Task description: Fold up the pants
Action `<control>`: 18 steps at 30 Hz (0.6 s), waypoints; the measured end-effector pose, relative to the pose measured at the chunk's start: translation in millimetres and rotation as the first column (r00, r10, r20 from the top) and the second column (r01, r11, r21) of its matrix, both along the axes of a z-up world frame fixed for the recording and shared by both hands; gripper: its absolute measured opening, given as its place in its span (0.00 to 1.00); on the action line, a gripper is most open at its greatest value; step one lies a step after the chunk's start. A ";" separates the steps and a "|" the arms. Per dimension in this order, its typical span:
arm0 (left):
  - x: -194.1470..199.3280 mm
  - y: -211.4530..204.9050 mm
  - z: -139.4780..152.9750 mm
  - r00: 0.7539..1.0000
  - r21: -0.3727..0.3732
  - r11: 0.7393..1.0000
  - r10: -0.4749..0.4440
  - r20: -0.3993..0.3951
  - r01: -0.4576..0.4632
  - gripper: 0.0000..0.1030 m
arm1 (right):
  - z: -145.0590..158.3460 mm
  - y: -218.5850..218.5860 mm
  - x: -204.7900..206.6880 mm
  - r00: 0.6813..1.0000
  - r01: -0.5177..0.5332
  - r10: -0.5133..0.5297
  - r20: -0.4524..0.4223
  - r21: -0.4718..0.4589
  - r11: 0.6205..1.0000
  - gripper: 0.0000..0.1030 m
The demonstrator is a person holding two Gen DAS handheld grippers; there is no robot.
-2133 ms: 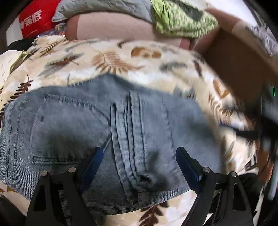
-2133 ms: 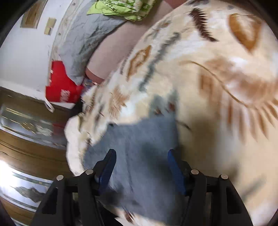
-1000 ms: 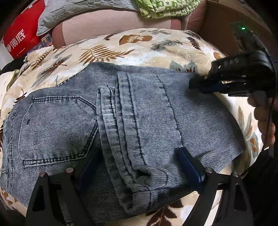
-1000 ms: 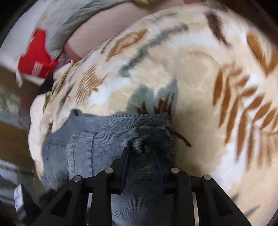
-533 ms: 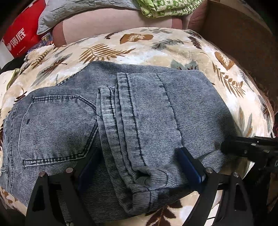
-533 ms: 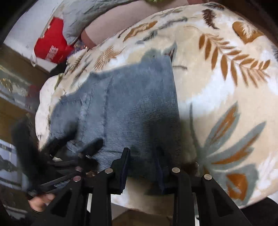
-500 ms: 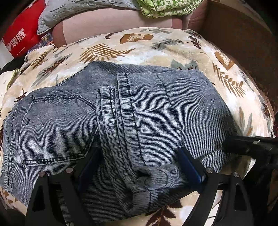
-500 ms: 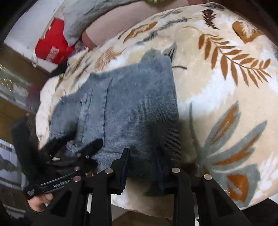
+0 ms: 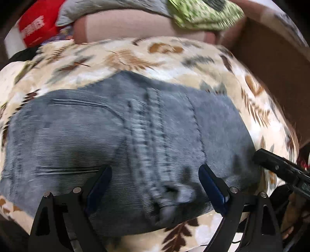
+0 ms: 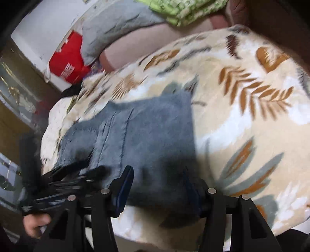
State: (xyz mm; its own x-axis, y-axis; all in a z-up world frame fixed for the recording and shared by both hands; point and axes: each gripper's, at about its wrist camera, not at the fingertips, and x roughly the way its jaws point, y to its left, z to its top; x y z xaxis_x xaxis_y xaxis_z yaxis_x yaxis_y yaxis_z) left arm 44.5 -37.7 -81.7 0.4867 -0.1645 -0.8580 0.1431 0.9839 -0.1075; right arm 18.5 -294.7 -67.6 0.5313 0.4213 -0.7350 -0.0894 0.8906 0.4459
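Both tools, left point(image 9: 155, 186) & right point(image 10: 158, 186), open over folded pants point(image 9: 124, 139).

Open blanket to the right, clutter at the back

The leaf-print blanket point(image 10: 251, 120) lies bare right of the folded jeans point(image 9: 120, 139) — free passage; pillows point(image 10: 116, 29), a green cloth point(image 9: 203, 11) and a red bag point(image 10: 67, 60) block the far edge.
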 end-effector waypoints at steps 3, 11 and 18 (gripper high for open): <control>-2.9 17.9 8.2 0.998 0.040 0.997 0.060 0.022 -0.061 0.88 | 0.1 -10.5 1.2 0.998 0.061 -0.061 0.026 -0.006 0.998 0.55; -10.1 46.4 20.9 0.987 0.044 0.987 0.153 0.043 -0.155 0.88 | 13.5 -15.5 -0.2 0.986 0.132 -0.131 0.100 -0.001 0.991 0.63; -23.1 64.1 26.1 0.983 0.034 0.984 0.174 0.050 -0.176 0.88 | 14.5 -2.9 0.4 0.988 0.113 -0.109 0.111 -0.034 0.993 0.63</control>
State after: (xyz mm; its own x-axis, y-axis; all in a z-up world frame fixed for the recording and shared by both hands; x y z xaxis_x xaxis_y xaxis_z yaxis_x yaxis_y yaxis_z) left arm 21.4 26.4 -55.6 0.5443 -0.0408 -0.8379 -0.0279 0.9974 -0.0667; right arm 18.9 -297.6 -53.2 0.6507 0.3266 -0.6855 -0.0347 0.9146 0.4028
